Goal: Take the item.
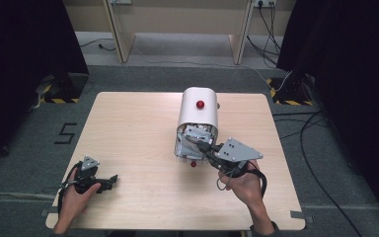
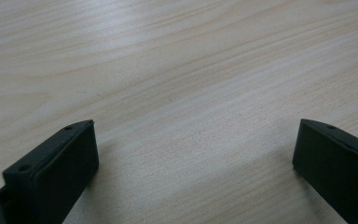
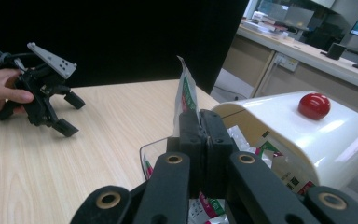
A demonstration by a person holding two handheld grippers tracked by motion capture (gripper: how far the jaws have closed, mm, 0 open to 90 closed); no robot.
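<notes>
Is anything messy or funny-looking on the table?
A little. The white bin with the red knob has packets poking out of its open front. The right gripper pinches one packet upright. A small red ball sits loose beside the bin.

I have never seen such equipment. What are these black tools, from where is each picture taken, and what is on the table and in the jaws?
A person sits at a wooden table and holds a hand-operated two-jaw gripper in each hand. One picture looks down from above; the other two come from cameras riding on each gripper. The left gripper rests low over bare wood, jaws wide open and empty. The right gripper is shut on a thin printed packet, pinched at the open front of a white round-topped box with a red knob. More packets seem to lie inside the box. A small red ball lies beside its front.
</notes>
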